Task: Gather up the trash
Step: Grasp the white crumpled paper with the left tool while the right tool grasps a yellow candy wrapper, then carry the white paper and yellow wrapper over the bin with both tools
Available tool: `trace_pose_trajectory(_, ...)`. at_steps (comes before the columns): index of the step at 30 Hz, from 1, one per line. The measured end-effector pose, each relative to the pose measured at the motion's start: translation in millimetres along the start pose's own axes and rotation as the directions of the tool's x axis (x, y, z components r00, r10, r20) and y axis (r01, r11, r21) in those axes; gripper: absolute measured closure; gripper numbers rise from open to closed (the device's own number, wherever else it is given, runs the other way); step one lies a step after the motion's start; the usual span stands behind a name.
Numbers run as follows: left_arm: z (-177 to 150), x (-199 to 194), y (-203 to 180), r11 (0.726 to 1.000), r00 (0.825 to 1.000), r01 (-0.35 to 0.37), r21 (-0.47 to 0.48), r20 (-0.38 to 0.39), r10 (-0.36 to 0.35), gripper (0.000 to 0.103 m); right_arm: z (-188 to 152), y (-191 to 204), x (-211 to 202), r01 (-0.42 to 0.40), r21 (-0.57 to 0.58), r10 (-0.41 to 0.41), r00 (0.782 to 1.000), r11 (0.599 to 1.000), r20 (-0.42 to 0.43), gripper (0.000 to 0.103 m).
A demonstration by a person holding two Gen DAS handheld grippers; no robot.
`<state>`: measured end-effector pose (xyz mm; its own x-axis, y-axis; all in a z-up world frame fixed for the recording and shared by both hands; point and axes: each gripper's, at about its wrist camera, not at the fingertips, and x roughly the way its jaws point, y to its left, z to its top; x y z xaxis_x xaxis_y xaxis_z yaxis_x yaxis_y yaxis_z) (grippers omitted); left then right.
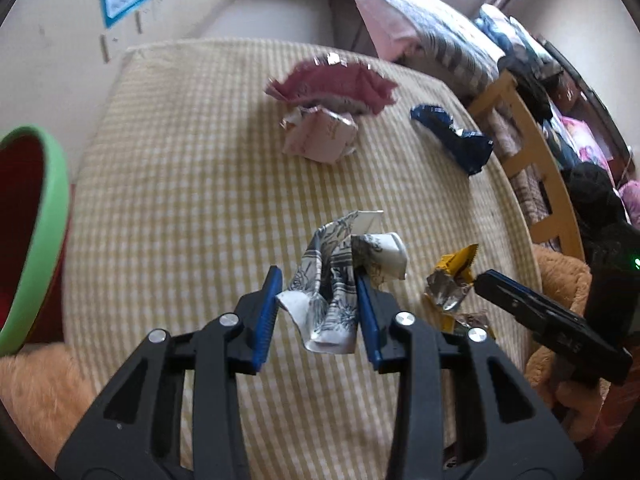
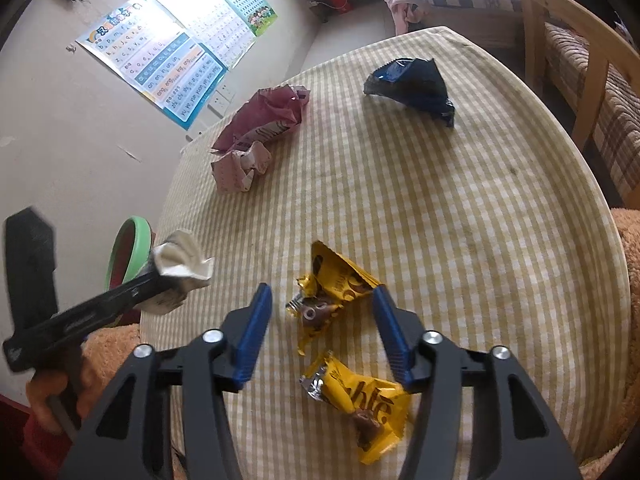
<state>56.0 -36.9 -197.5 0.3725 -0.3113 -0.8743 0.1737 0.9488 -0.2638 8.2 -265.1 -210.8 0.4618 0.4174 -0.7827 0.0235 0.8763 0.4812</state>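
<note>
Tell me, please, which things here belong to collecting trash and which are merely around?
Job: white crumpled wrapper in left gripper; yellow wrappers; pink wrapper; dark blue wrapper; green-rimmed bin; right gripper.
Around: wall posters; wooden chair; bedding.

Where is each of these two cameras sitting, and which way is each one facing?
Left wrist: on the left gripper, looking down its fingers at the checked table; a crumpled white wrapper sits between the pads.
Right wrist: on the right gripper, looking down at two yellow wrappers; jaws open, a hand at left.
Shared: pink wrapper, dark blue wrapper, green-rimmed bin, and each other's gripper.
</note>
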Motion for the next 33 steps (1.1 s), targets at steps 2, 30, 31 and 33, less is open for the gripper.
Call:
trace_pose_trajectory(2, -5, -12, -2, 1.0, 0.999, -0.021, 0.004, 0.031, 0.021, 0.068, 3, 4, 2, 0.005, -0.01, -0.005, 1.0, 1.0, -0.004, 0.05)
trace_pose_trajectory(30, -9, -86, 21, 0.991, 0.969, -0.123, -0.062, 0.206, 0.133, 0.068, 10, 42, -13, -0.004, -0.093, 0.006, 1.0, 0.996, 0.024, 0.083)
trace_pose_trajectory(31, -9, -87, 22, 0.99, 0.968, -0.126, -0.065, 0.209, 0.137, 0.068, 12, 47, -16, -0.009, -0.099, 0.012, 0.999, 0.995, 0.033, 0.083)
trace_pose_trajectory(33, -8, -91, 25, 0.989, 0.965, -0.132, -0.071, 0.218, 0.145, 0.068, 16, 56, -23, -0.02, -0.113, 0.026, 0.998, 0.993, 0.053, 0.083)
